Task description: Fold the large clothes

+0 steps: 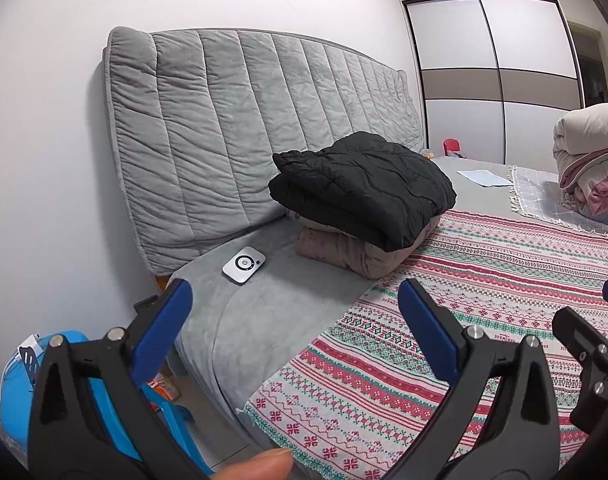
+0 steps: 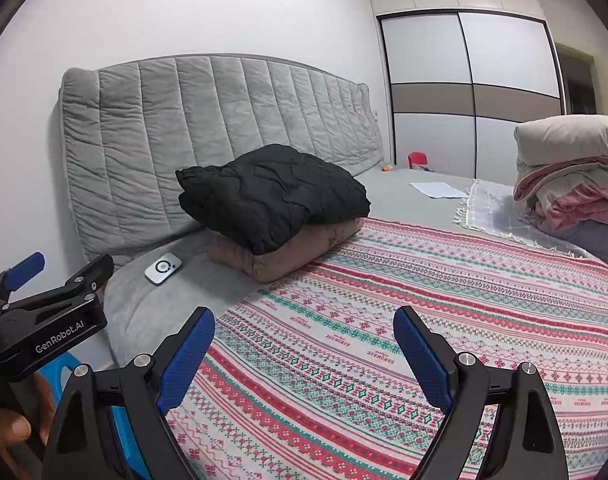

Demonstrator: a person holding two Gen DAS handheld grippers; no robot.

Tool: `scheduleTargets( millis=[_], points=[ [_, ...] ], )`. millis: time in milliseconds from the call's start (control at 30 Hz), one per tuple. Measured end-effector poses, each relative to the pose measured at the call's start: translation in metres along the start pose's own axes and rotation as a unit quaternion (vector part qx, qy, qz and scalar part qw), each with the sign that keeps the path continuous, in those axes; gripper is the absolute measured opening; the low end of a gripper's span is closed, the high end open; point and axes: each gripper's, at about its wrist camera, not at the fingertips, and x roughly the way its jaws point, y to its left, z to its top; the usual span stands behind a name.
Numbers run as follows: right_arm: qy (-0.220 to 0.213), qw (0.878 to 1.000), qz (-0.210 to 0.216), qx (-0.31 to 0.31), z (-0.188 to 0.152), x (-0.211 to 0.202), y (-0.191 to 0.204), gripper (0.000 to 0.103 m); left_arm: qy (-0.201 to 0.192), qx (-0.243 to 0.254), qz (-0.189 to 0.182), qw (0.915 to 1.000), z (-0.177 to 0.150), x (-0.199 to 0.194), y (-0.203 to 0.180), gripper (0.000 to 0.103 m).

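Observation:
A folded black quilted jacket (image 1: pixel 363 188) lies on a folded mauve garment (image 1: pixel 343 246) near the grey headboard; both show in the right wrist view, the jacket (image 2: pixel 272 196) on the mauve one (image 2: pixel 292 250). My left gripper (image 1: pixel 294 320) is open and empty, held over the bed's near corner. My right gripper (image 2: pixel 304 344) is open and empty over the patterned blanket (image 2: pixel 423 312). The left gripper's body also shows at the left of the right wrist view (image 2: pixel 44 320).
A small white device (image 1: pixel 244 265) lies on the grey sheet beside the stack. A pile of bedding and pink clothes (image 2: pixel 575 184) sits at the far right. A paper (image 2: pixel 435 190) lies farther back. A blue stool (image 1: pixel 44 392) stands beside the bed. A wardrobe (image 2: pixel 467 92) stands behind.

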Motion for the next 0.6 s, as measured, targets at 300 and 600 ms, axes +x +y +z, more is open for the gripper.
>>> scheduleTargets(
  millis=[300,600],
  points=[
    [0.002,1.0,0.0,0.0,-0.001,0.0017,-0.0001,0.092,0.0,0.001,0.0,1.0,-0.0001,-0.0003,-0.0005,0.102],
    [0.002,1.0,0.0,-0.001,-0.001,0.0015,-0.0007,0.092,-0.001,0.004,-0.002,1.0,-0.0005,0.002,-0.0016,0.102]
  ],
)
